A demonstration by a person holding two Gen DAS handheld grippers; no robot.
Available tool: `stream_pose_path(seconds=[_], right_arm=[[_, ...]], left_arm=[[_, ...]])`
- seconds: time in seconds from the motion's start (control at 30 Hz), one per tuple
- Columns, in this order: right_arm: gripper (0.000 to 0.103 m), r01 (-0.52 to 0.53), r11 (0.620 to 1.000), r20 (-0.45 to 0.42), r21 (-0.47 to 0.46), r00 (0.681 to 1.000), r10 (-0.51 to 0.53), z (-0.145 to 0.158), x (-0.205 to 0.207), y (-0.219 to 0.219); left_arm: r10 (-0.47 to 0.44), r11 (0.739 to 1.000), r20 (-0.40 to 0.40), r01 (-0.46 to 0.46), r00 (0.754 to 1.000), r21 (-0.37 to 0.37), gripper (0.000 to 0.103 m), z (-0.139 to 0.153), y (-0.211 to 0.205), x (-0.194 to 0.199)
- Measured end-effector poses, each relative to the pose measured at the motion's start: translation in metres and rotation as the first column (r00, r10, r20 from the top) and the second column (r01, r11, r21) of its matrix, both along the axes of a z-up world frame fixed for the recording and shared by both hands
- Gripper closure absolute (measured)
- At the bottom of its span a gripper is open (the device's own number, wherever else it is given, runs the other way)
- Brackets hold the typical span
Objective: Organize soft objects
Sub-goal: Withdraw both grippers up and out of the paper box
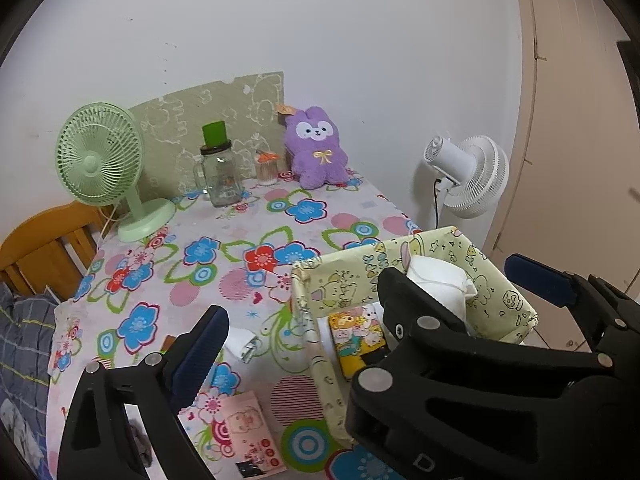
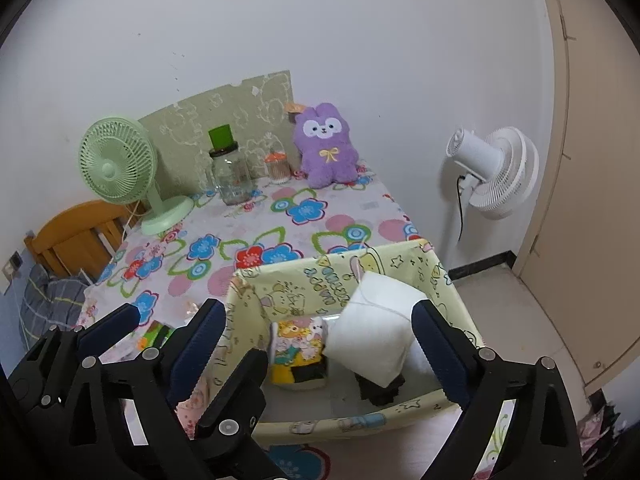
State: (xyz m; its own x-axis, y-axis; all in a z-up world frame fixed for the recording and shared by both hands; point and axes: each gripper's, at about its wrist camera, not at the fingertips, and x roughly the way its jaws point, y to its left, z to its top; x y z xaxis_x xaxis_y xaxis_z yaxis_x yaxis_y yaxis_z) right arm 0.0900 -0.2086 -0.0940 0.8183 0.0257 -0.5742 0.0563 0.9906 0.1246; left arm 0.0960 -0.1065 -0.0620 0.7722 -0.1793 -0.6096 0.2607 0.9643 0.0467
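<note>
A pale yellow cartoon-print fabric bin (image 2: pixel 460 296) stands on the flowered table at the near right; it also shows in the left wrist view (image 1: pixel 312 320). Inside it lie a white pillow-like pad (image 2: pixel 372 340), a yellow cartoon pack (image 2: pixel 300 352) and something black (image 2: pixel 380 392). My right gripper (image 2: pixel 336 356) is open above the bin, its fingers astride the white pad without squeezing it. My left gripper (image 1: pixel 384 300) is open and empty, to the left of the bin. A purple plush bunny (image 1: pixel 316 148) sits at the table's far edge against the wall.
A green desk fan (image 1: pixel 100 160), a glass jar with a green lid (image 1: pixel 218 168) and a small jar (image 1: pixel 267 168) stand at the back. A pink card (image 1: pixel 250 428) and a white wrapper (image 1: pixel 244 344) lie near the front. A white floor fan (image 1: pixel 468 176) stands right of the table.
</note>
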Motion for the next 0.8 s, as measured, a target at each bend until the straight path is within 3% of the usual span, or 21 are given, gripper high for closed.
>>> stream_pose_path(seconds=[0.8], right_arm=[[0.005,-0.043,0.998,0.085,-0.037,0.995,0.046,0.028,-0.029,0.058]], left_arm=[[0.044,0.999,0.065,-0.042,0.997,-0.028,0.005,0.026,0.055,-0.025]])
